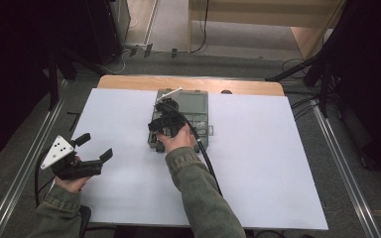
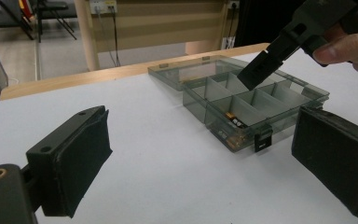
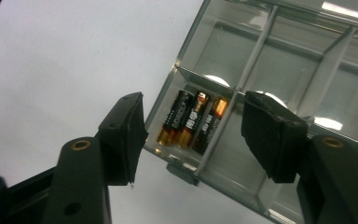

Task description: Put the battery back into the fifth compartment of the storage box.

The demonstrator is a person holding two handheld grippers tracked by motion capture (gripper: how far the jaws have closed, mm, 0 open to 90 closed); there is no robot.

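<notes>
Three batteries (image 3: 192,122) lay side by side in one corner compartment of a single clear organiser box (image 1: 194,106), its lid open flat toward 12 o'clock. The box sat near the bench's (image 1: 258,163) middle, toward its far edge. The right gripper (image 3: 193,135) hung over those batteries, jaws about half open with nothing clamped between them. At 8 o'clock from the box, well apart, the left gripper (image 1: 95,147) waited with jaws wide and empty. White sheeting covered the wooden bench; grey floor, cables and pale wooden furniture lay beyond.
</notes>
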